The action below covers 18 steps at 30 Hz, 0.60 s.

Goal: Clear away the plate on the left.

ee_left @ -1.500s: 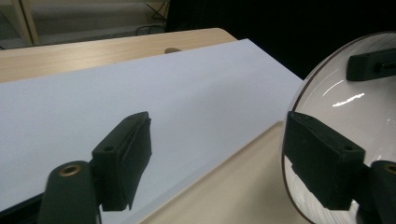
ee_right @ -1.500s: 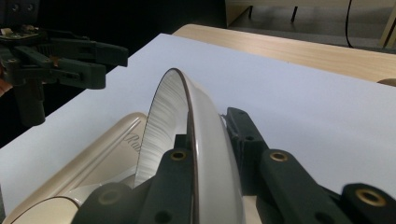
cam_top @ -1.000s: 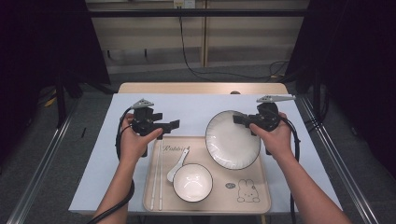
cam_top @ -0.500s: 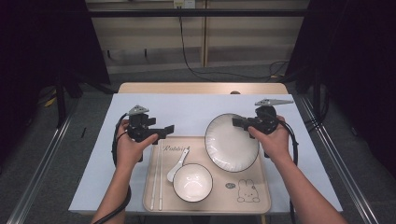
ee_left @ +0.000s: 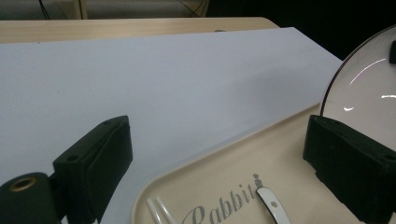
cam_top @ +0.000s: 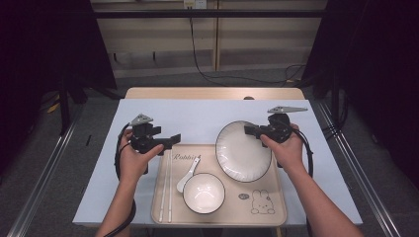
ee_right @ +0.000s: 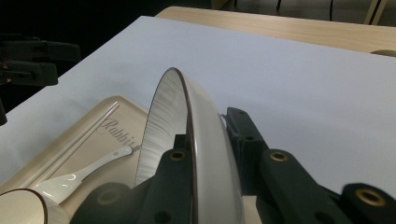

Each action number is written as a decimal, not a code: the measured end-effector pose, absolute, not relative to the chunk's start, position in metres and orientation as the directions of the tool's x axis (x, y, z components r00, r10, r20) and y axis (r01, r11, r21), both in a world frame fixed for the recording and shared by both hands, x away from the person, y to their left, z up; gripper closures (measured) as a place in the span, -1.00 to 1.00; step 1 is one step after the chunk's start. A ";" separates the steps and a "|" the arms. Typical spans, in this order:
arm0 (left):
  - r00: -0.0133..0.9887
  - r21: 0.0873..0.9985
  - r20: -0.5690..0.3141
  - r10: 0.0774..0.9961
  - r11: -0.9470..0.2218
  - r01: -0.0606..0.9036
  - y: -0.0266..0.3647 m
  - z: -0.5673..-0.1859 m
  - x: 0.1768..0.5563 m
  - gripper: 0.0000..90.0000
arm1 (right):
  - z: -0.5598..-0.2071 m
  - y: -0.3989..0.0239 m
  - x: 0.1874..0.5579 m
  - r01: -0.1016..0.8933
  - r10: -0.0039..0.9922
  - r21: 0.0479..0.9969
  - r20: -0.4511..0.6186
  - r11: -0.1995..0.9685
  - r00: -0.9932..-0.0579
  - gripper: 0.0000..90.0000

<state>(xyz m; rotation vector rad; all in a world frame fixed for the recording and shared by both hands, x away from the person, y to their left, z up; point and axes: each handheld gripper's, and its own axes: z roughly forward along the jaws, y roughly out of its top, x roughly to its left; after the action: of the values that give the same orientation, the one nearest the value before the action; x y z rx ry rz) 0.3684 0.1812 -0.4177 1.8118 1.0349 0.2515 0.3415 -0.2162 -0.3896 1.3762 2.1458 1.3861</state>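
A person's right gripper (cam_top: 258, 131) grips the far right rim of a white plate (cam_top: 243, 151) with a dark edge line, its fingers (ee_right: 180, 186) clamped on either side of the rim, as the right gripper view shows the plate standing between them. The plate is tipped, its gripped edge raised and its near left edge down over the far right part of a cream tray (cam_top: 276, 217) printed with a rabbit, which sits on the pale blue desk (cam_top: 207, 116). The left gripper (cam_top: 170, 140) hovers above the tray's far left corner with its fingers (ee_left: 95, 161) spread wide and nothing between them. Also on the tray lie a pair of white chopsticks (cam_top: 165, 185) at the left, a white spoon (cam_top: 187, 177) beside them and a small white bowl (cam_top: 203, 193) near the front. The plate looks like glazed ceramic: stiff, fairly heavy for its breadth, smooth enough to slide in a pinch, and liable to chip or crack if it drops or knocks the bowl. Held at one edge, its weight probably levers against the fingers, so a deep, firm bite on the rim seems the safest hold, with a slow, level carry. The free gripper could likely steady the opposite rim if the plate begins to sag or twist.
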 end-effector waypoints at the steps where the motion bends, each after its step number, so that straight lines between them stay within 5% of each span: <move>1: 0.613 0.830 -0.270 0.742 -0.143 0.539 0.182 -0.418 0.368 -0.82 | -0.390 -0.216 0.342 0.578 0.804 0.809 0.274 0.103 -0.527 0.79; 18: 0.601 0.834 -0.272 0.751 -0.127 0.537 0.187 -0.419 0.366 -0.81 | -0.404 -0.210 0.335 0.582 0.789 0.804 0.279 0.121 -0.548 0.79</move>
<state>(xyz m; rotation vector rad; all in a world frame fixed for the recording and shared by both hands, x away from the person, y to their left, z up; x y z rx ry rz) 0.3659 0.1872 -0.4189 1.7977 1.0487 0.2603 0.3354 -0.2104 -0.4037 1.3612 2.1782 1.3969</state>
